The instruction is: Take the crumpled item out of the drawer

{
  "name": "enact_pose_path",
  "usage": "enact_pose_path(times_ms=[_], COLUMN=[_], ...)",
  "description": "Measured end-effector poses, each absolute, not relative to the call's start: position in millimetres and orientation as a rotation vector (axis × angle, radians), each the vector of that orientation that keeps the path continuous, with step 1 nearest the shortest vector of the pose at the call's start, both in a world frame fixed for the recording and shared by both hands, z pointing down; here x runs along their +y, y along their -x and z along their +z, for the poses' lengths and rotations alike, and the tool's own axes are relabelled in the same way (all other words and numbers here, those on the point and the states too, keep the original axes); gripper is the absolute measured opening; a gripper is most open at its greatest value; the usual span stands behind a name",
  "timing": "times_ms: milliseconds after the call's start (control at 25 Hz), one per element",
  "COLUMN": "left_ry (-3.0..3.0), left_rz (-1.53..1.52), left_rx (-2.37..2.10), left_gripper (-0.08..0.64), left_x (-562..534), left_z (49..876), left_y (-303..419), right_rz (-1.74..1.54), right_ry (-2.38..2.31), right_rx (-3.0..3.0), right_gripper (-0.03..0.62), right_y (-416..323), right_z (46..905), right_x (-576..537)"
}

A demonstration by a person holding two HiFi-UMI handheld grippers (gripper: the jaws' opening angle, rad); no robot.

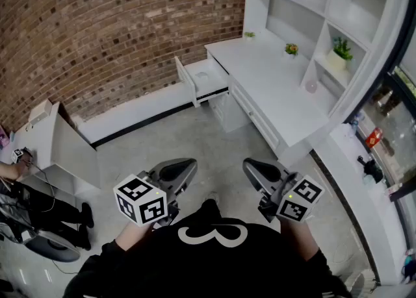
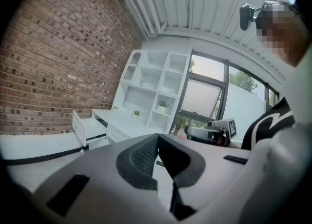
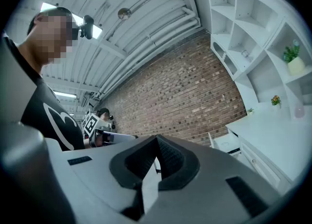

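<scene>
The white desk's top drawer stands pulled open, across the floor, far from both grippers. Its inside looks pale, and I cannot make out a crumpled item in it from here. My left gripper is held close to my body, jaws shut and empty. My right gripper is beside it, also shut with nothing between its pads. The left gripper view shows its closed tips pointing toward the open drawer. In the right gripper view the closed tips point at the brick wall, with the drawer off to the right.
A white desk with shelving holds small plants and a pink ball. A brick wall runs behind. A low white cabinet and a seated person are at the left. Grey floor lies between me and the desk.
</scene>
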State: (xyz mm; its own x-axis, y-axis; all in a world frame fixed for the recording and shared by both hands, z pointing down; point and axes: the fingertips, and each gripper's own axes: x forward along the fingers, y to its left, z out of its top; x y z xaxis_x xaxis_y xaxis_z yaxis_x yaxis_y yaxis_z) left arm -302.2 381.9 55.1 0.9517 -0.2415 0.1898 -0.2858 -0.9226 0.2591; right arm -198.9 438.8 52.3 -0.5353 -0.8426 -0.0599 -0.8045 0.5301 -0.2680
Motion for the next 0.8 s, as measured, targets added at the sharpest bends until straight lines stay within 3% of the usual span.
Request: enact_pose_path(times_ms=[800], left_ry=[-2.778], left_rz=[0.209], left_rx=[-0.413], left_gripper=[0.002], left_x=[363], left_z=[63], left_y=[301], right_rz=[-0.338], right_ry=[1.413], right_rx=[2.538], right_gripper=[0.022], right_y=[191], right_z=[52], right_x=[420])
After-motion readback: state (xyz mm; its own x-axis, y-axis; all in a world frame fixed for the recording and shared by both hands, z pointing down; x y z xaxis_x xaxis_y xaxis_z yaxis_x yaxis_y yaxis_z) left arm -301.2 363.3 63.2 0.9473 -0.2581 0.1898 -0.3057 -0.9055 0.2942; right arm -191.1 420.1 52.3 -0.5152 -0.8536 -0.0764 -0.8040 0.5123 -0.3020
